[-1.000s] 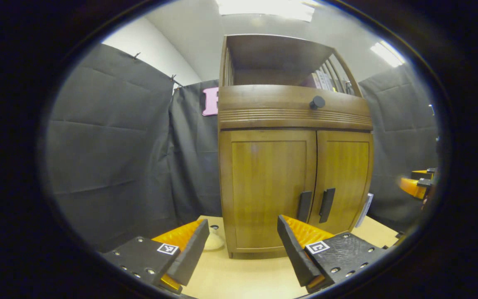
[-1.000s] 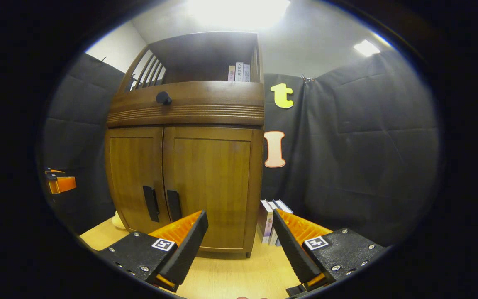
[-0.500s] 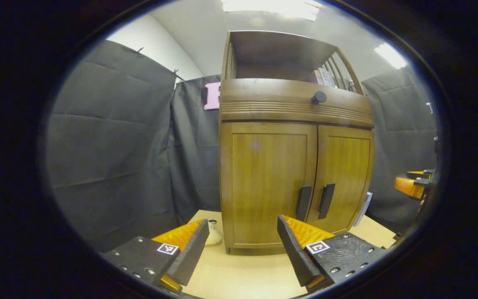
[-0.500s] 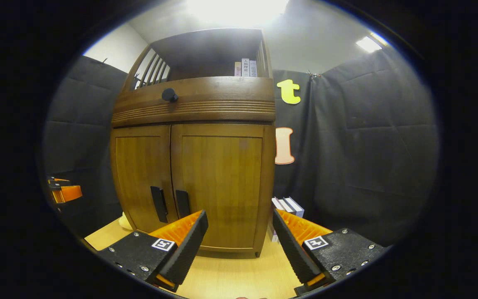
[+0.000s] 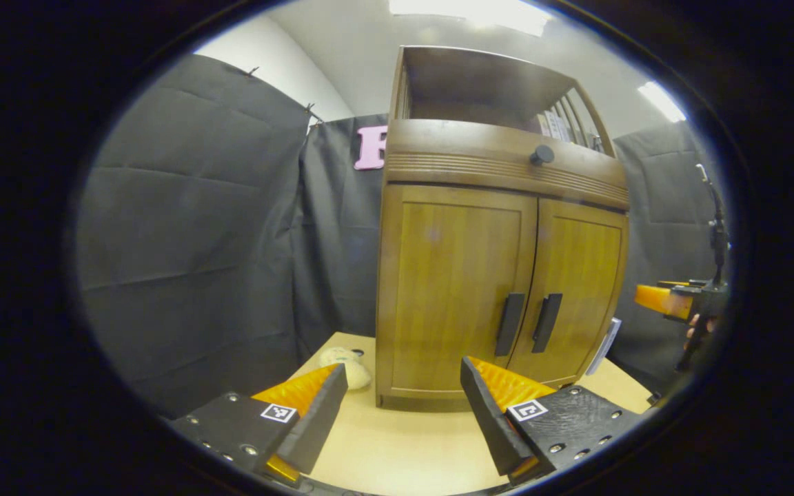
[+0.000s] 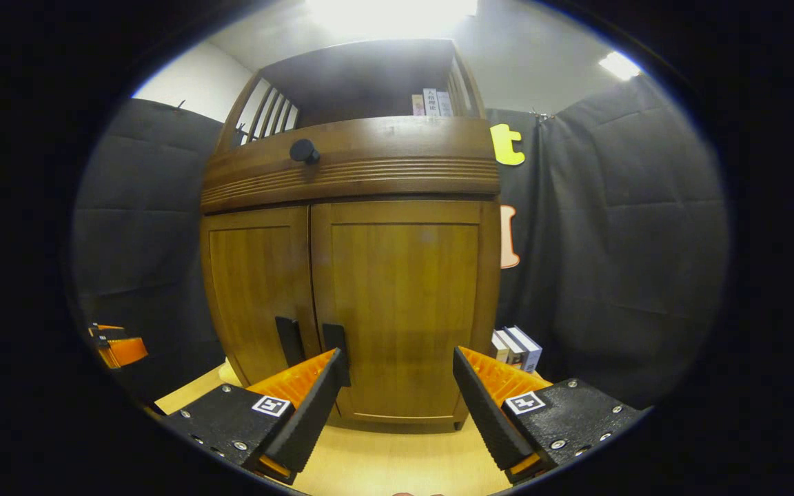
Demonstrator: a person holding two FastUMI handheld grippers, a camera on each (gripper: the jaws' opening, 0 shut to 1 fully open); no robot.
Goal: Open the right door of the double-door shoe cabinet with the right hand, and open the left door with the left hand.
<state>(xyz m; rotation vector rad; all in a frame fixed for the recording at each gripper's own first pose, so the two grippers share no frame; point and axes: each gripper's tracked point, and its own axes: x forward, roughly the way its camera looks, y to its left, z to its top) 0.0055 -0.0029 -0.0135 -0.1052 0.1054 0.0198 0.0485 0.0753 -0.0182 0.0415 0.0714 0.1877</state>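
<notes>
- A wooden shoe cabinet (image 5: 500,275) stands right of centre in the left gripper view, on a pale tabletop (image 5: 404,448) that runs along the bottom of the frame.
- The left door (image 5: 455,289) and the right door (image 5: 576,289) are both closed; two dark upright handles, the left handle (image 5: 509,314) and the right handle (image 5: 546,322), sit side by side at the seam.
- The left gripper (image 5: 404,406), at bottom centre of its own view, has its fingers spread wide with nothing between them, short of the cabinet.
- In the right gripper view the cabinet (image 6: 349,275) fills the centre, the right door (image 6: 400,303) the nearer panel.
- The right gripper (image 6: 397,399), at bottom centre of that view, is likewise spread and empty; its left fingertip overlaps the lower end of the right handle (image 6: 333,339) in the picture, though contact cannot be judged.
- A round dark knob (image 6: 304,151) sits on the band above the doors.
- Books (image 6: 517,346) stand just beside the cabinet at lower right; a pale soft object (image 5: 345,365) lies at its foot in the left gripper view.
</notes>
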